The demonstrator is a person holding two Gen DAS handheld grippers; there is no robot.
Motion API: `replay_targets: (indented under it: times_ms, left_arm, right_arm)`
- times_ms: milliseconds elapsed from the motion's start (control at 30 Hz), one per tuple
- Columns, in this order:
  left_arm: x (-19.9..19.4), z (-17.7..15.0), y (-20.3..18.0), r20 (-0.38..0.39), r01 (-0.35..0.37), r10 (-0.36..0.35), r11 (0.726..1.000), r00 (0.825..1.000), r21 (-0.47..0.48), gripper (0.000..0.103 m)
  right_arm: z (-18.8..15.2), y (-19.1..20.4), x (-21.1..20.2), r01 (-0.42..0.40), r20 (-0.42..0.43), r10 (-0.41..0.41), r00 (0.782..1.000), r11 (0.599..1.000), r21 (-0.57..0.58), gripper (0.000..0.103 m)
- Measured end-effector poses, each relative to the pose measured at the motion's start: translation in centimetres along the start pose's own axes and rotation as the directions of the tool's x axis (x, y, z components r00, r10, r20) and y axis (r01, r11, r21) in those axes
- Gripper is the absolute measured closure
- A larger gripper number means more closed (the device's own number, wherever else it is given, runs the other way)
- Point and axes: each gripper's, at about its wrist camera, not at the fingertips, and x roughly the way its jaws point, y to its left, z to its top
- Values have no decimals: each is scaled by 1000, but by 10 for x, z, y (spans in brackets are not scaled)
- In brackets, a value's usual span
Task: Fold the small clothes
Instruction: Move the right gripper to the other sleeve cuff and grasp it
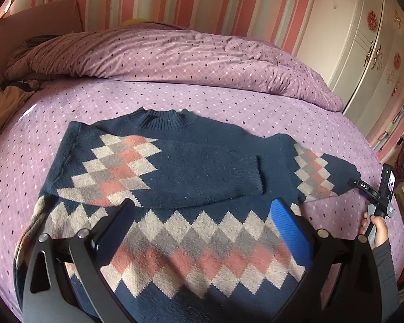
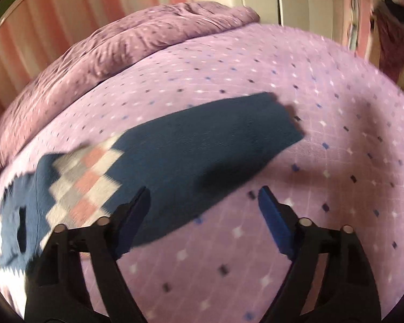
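Observation:
A navy sweater (image 1: 202,167) with a beige, grey and pink diamond pattern lies flat on the purple bed, collar away from me. Its left sleeve (image 1: 196,172) is folded across the chest. Its right sleeve (image 1: 323,172) lies stretched out to the right; it also shows in the right wrist view (image 2: 202,145). My left gripper (image 1: 202,210) is open and empty above the sweater's lower body. My right gripper (image 2: 202,191) is open and empty, hovering over the near edge of the right sleeve; the same tool shows in the left wrist view (image 1: 374,191) at the sleeve's cuff.
The purple dotted bedsheet (image 1: 229,99) covers the bed. A bunched purple quilt (image 1: 175,53) lies along the far side. A white wardrobe (image 1: 363,40) stands at the right. Brown clothing (image 1: 2,107) sits at the left edge.

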Motion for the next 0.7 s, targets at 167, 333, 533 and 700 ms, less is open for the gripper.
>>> replay_targets:
  times_ms: [167, 333, 533, 700]
  left_arm:
    - [-4, 1, -6, 8, -15, 15, 1000, 1000, 15, 2]
    - [-4, 1, -4, 8, -43, 43, 998, 999, 43, 2]
    - [2, 0, 10, -14, -62, 62, 997, 998, 46, 2]
    - [3, 2, 25, -11, -79, 80, 995, 997, 62, 2]
  right_arm:
    - [5, -11, 14, -42, -38, 44, 998, 997, 62, 42]
    - [4, -8, 13, -52, -17, 54, 998, 996, 73, 59]
    - [10, 23, 6, 10, 44, -8, 999, 999, -34, 83]
    - [3, 63, -22, 93, 145, -67, 987, 980, -178, 86]
